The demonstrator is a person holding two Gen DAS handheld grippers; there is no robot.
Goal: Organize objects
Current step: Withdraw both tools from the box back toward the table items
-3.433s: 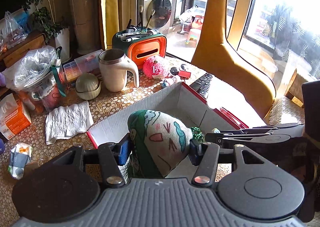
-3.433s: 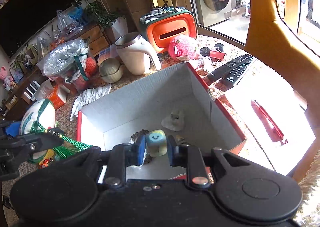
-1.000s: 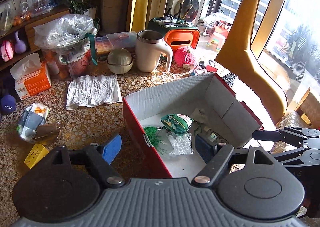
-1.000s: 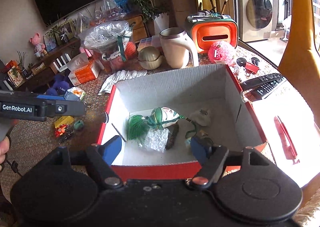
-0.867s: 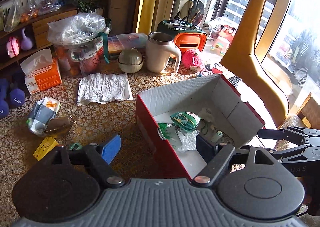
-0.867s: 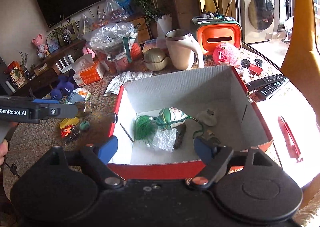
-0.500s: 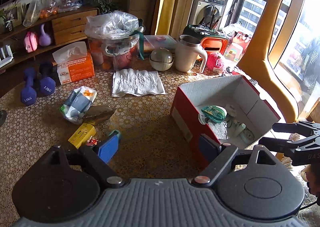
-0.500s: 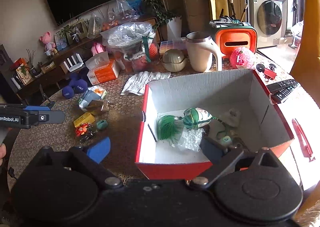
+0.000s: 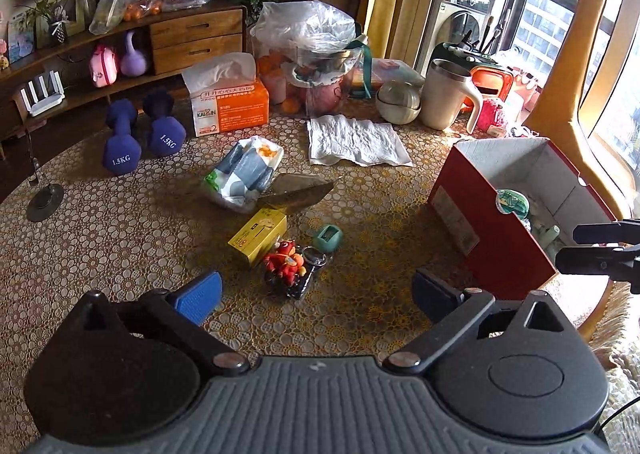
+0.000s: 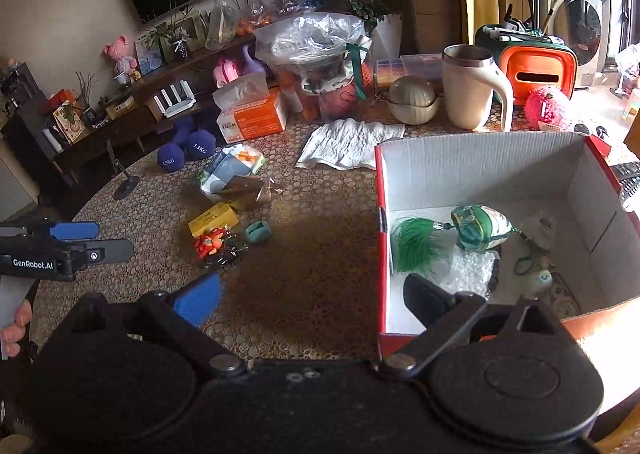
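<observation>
With nothing between its opening jaws, the left gripper [image 9: 316,290] should come down straight over the red toy keychain [image 9: 289,263] lying beside the yellow box [image 9: 258,232], while the right gripper [image 10: 312,294], empty and spread wide, waits near the red box [image 10: 480,158].

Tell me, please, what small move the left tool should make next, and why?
Probably lower the left tool onto the red toy keychain and close on it. Its jaws are opening with nothing between them, and the keychain lies loose on the table just ahead, beside the yellow box and the small green case. The red box already holds other small items.
</observation>
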